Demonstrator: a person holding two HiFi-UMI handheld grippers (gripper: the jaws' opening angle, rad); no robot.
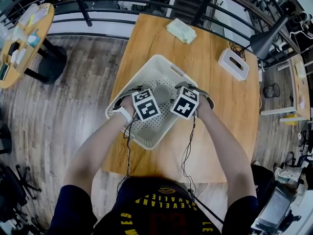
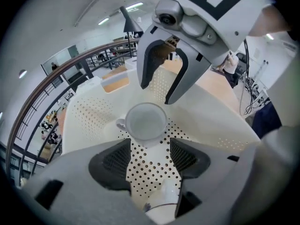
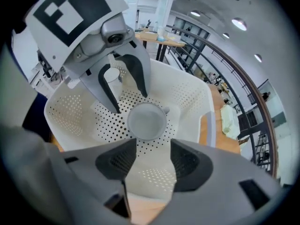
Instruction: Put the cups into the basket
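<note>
Cup (image 1: 162, 93) upright on centre of basket (image 1: 155, 65) floor, clear of every wall. Left gripper (image 2: 150, 161) above it at 8 o'clock, right gripper (image 3: 147, 161) at 4 o'clock, both with jaws spread, nothing held. Basket's 8 o'clock corner reaches table (image 1: 215, 97) edge. Bare tabletop at 3 o'clock, white slotted box (image 1: 234, 64) at 2 o'clock.

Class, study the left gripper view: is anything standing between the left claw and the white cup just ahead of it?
Nothing visible does: the left claw is open, with only bare basket floor before the cup.
</note>
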